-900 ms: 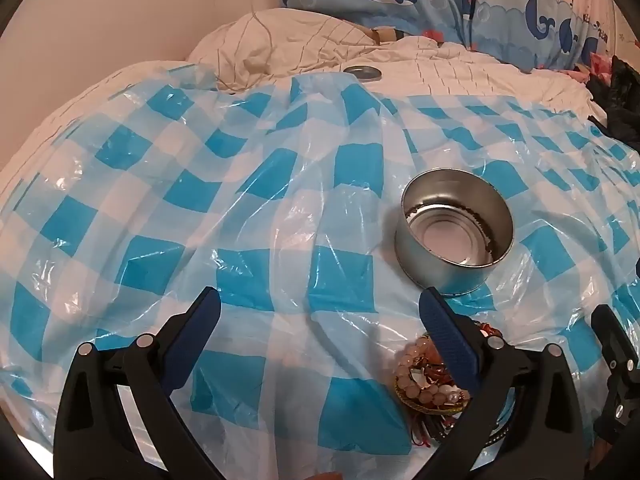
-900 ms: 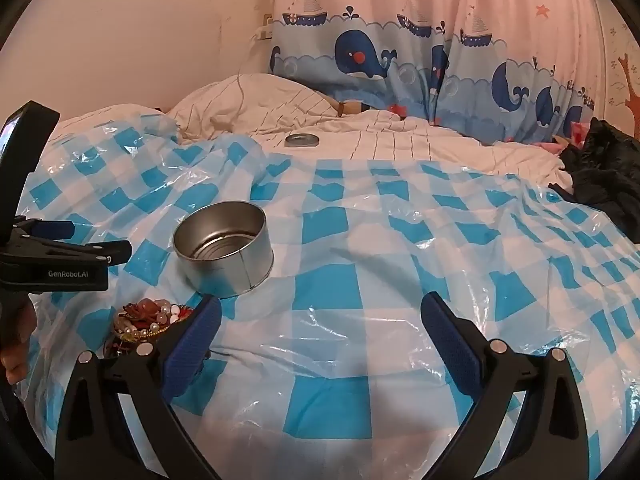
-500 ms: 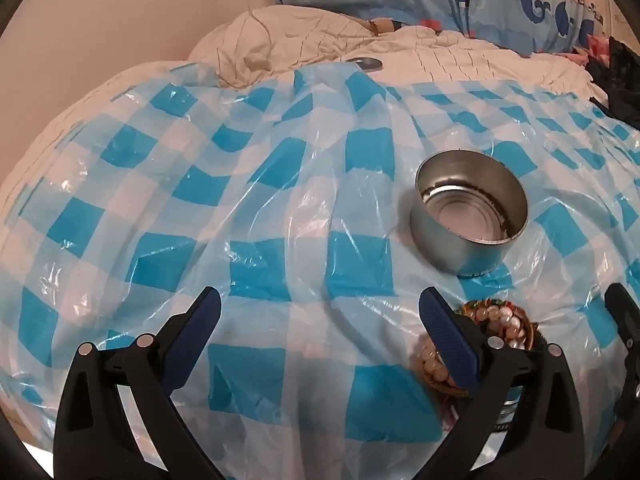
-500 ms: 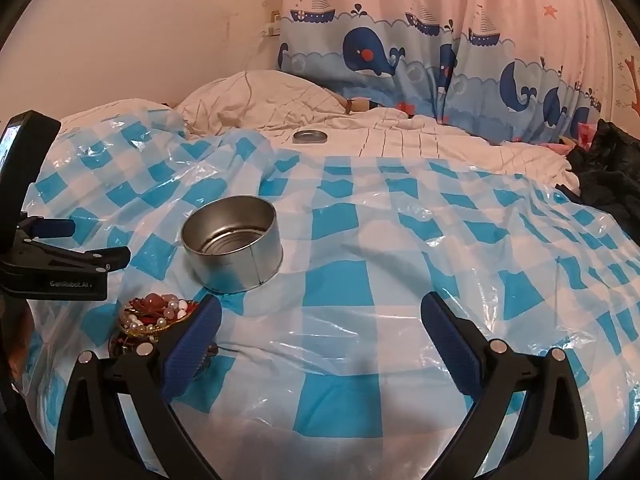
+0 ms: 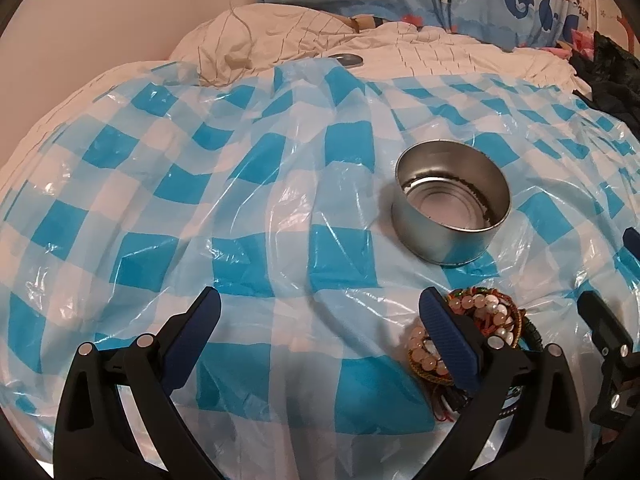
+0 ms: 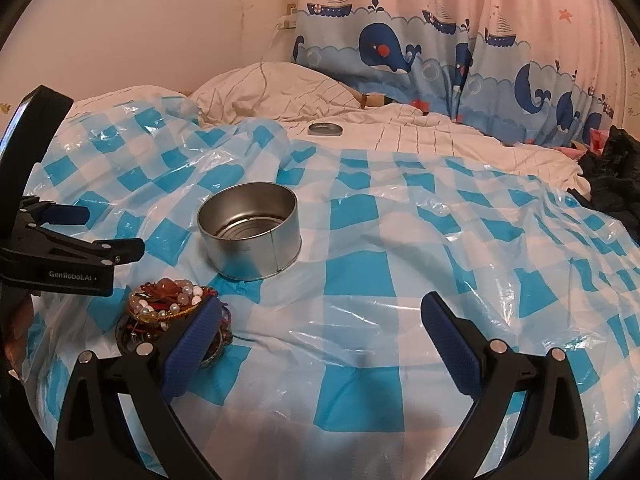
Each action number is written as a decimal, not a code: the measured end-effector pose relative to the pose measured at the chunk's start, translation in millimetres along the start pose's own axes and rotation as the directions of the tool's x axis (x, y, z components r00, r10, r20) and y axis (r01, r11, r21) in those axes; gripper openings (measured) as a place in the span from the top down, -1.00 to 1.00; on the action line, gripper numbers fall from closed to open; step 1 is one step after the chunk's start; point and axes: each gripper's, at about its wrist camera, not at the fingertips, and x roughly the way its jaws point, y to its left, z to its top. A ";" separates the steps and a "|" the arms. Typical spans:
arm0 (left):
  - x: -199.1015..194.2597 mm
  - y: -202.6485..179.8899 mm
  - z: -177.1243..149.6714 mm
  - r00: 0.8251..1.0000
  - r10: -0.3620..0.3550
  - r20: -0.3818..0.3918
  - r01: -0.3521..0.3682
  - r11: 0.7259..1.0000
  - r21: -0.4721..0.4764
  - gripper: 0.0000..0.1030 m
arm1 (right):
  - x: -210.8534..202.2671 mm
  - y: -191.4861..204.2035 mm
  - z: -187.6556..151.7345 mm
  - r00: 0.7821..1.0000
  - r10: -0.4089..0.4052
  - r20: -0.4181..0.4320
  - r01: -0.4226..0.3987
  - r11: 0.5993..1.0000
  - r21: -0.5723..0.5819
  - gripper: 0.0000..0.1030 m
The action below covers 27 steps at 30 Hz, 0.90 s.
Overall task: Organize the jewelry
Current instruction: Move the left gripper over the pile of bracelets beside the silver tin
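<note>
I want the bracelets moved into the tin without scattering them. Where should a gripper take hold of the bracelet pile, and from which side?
Judging by its pose, grip the bracelet pile across its topmost bead ring, coming down from above. The pile lies flat and stacked on the checked plastic sheet, so its sides give little to pinch. The tin stands apart just behind it, open side up.

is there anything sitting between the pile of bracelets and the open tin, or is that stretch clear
Nothing visible does. Only bare checked plastic sheet lies between the jewelry pile and the open tin just beyond it. The tin's lid sits far back on the bedding, out of the way.
</note>
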 end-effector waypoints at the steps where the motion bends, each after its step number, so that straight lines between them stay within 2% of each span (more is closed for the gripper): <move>1: -0.4 -0.3 0.1 1.000 -0.001 0.003 0.001 1.000 -0.002 -0.85 | -0.2 -0.3 0.0 1.000 0.002 0.000 -0.002 1.000 0.000 -0.86; 27: -3.4 -7.9 3.6 1.000 0.006 0.022 -0.007 1.000 0.025 -0.85 | -1.4 3.9 -0.4 0.999 0.039 -0.008 -0.039 0.999 -0.022 -0.86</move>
